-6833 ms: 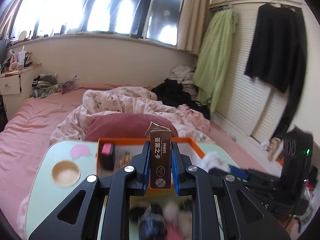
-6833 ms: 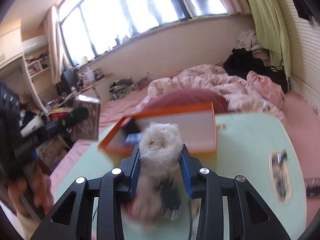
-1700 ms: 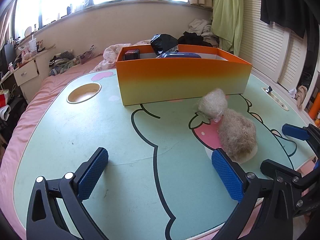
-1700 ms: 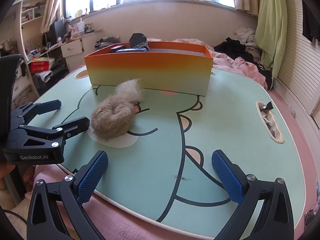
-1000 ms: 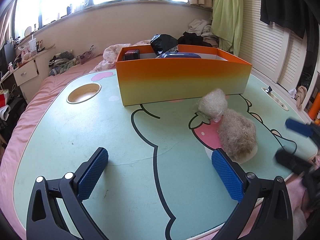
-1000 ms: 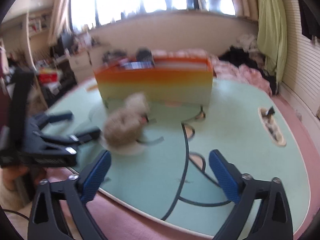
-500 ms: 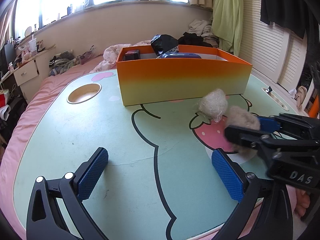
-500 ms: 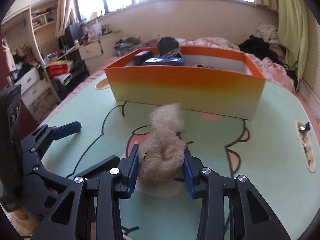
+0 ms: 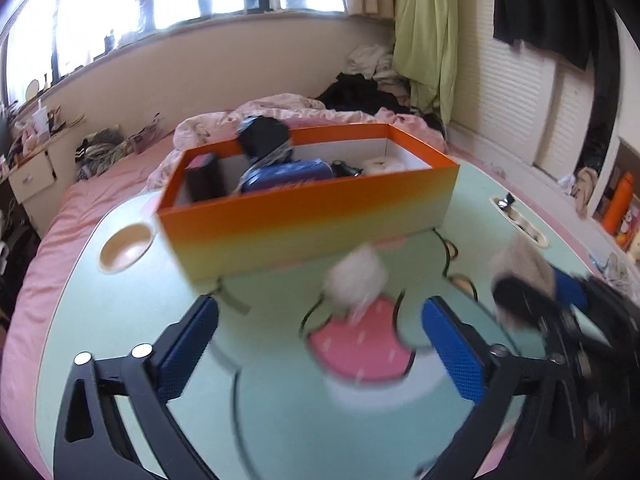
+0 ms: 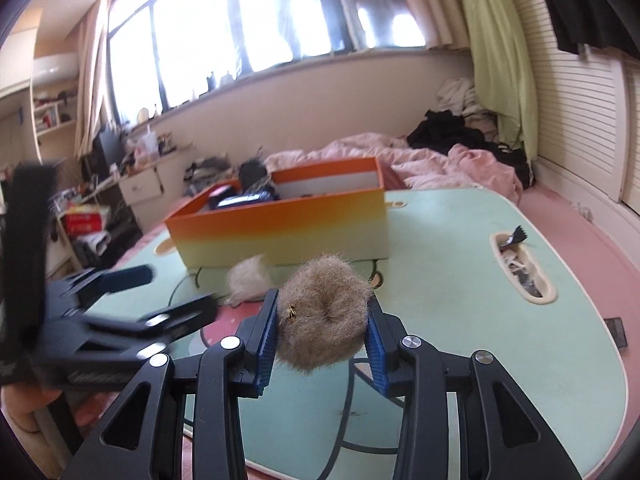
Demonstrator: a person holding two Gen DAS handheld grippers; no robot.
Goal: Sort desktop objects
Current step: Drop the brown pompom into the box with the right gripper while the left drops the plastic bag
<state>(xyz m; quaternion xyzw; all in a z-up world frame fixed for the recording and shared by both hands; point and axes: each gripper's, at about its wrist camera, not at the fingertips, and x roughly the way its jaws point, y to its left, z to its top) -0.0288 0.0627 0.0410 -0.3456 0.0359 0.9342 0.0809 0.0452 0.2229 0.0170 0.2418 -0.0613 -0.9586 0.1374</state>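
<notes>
The right gripper [image 10: 322, 330] has its blue ribbed pads pinched on a brown fuzzy scrunchie [image 10: 322, 312], a soft ring of long hairy fibres with a dimple at its middle and a tiny gold charm on its left side. The scrunchie is lifted clear of the green table [image 10: 460, 280]. A paler cream pompom [image 10: 248, 280], equally fluffy and roughly round, lies on the table just in front of the orange box [image 10: 280, 228].

The box is a rectangular cardboard carton, orange at the rim fading to pale yellow at the base, white inside. In the left wrist view it holds a dark blue case [image 9: 288, 174], a black bundle [image 9: 264, 136] and a small dark block at its left end. The table is smooth, rounded at the corners, printed with a cartoon outline and a pink strawberry patch [image 9: 360, 352], with a round cup recess [image 9: 126, 246] and a long slot [image 10: 520, 268].

The left gripper [image 9: 320, 352] stands spread wide, nothing between its blue pads; its jaws have just been closing slightly.

A second ago the scrunchie lay on the table touching the pompom, and the right gripper's jaws were spread with nothing in them. They have since closed on the scrunchie and raised it away from the pompom. The left gripper now looks from higher up, into the box.
</notes>
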